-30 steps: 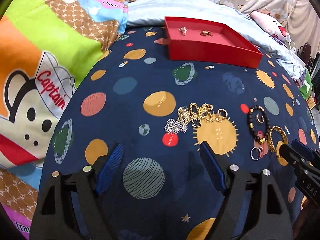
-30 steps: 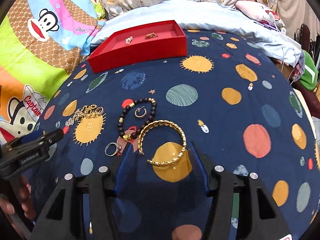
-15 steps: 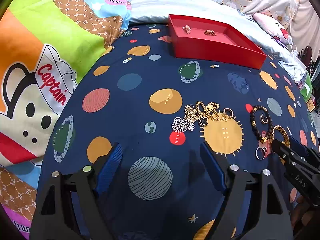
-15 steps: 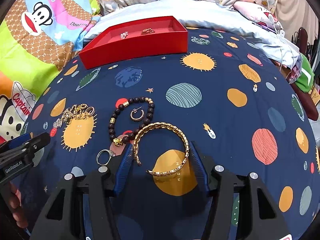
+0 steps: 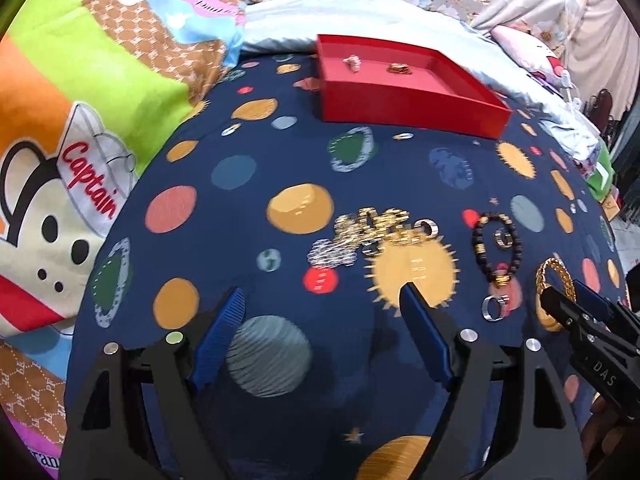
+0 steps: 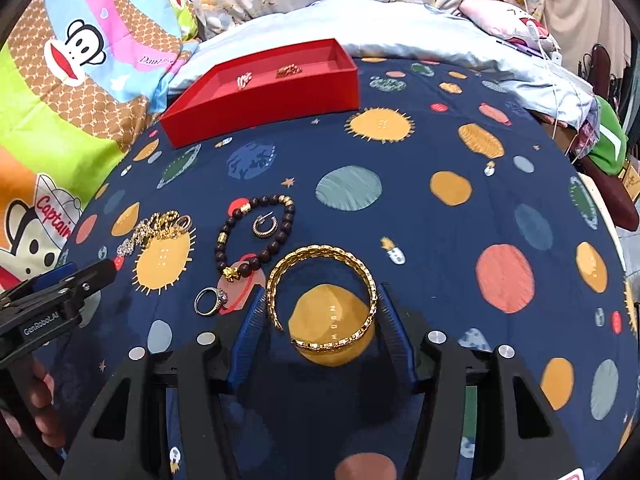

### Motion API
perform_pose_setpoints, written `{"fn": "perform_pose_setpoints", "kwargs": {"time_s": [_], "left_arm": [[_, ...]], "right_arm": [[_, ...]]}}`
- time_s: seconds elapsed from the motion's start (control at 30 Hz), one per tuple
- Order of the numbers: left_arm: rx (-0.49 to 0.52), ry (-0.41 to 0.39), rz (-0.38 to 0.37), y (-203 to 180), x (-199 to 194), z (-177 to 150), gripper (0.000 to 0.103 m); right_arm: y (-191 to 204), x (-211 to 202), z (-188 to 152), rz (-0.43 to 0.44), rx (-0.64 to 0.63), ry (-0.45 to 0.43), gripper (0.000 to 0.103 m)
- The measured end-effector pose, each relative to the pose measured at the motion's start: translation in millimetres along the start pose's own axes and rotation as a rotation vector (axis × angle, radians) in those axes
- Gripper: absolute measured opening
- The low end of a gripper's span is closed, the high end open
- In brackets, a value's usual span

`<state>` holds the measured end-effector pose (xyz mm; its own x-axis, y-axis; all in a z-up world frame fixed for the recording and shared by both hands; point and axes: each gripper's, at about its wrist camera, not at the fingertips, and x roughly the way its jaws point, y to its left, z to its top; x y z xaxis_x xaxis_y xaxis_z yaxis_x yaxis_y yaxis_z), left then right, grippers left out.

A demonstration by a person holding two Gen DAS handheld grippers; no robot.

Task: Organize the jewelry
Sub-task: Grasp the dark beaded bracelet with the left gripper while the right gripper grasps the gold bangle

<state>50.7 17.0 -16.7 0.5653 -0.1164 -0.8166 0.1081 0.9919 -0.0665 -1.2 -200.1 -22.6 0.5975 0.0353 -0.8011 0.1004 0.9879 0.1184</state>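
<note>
On a navy bedspread (image 6: 460,240) printed with planets, loose jewelry lies in a cluster between the camera and a red tray (image 6: 264,98) set at the far edge. The tray already holds two small pieces, a pale one (image 6: 244,80) and a gold one (image 6: 289,69), lying apart on its floor; their exact type is too small to tell.

Right gripper (image 6: 322,312): jaws spread wide, straddling a gold cuff bangle (image 6: 320,300) that lies flat on the cloth; the blue pads stand just outside the bangle on either side and do not appear to press it. Judged state: poised for a grasp, nothing held.

Left gripper (image 5: 320,312): jaws likewise spread and empty, hovering over bare cloth near a tangle of gold and silver chains (image 5: 372,230); this view is motion-blurred.

Remaining on the bedspread: the bangle, the chain tangle, a dark beaded bracelet (image 6: 256,236) with gold spacers, a hoop earring (image 6: 265,226) lying inside the bracelet's loop, and a silver ring with a stone (image 6: 210,300) just beside the right gripper's left finger.

Progress, as a judgement: early. Two items are in the tray, and at least five remain outside it. The bangle looks the likeliest next piece to move, followed by the smaller ring and earring, which will demand a finer pinch.
</note>
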Motion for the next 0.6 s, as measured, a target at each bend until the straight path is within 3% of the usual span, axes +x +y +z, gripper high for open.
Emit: {"fn": "perform_pose_setpoints", "kwargs": {"time_s": [0.33,0.6], "left_arm": [[0.057,0.006,-0.090,-57.7,11.2,13.6,0.077],[0.111,0.041,-0.111,-95.1,34.3,18.2,0.054]], "right_arm": [[-21.5,-25.4,0.5,-0.014,0.027,-0.028,0.055],[-41.4,-29.7,2.2,0.000,0.065,-0.038,0.055]]}}
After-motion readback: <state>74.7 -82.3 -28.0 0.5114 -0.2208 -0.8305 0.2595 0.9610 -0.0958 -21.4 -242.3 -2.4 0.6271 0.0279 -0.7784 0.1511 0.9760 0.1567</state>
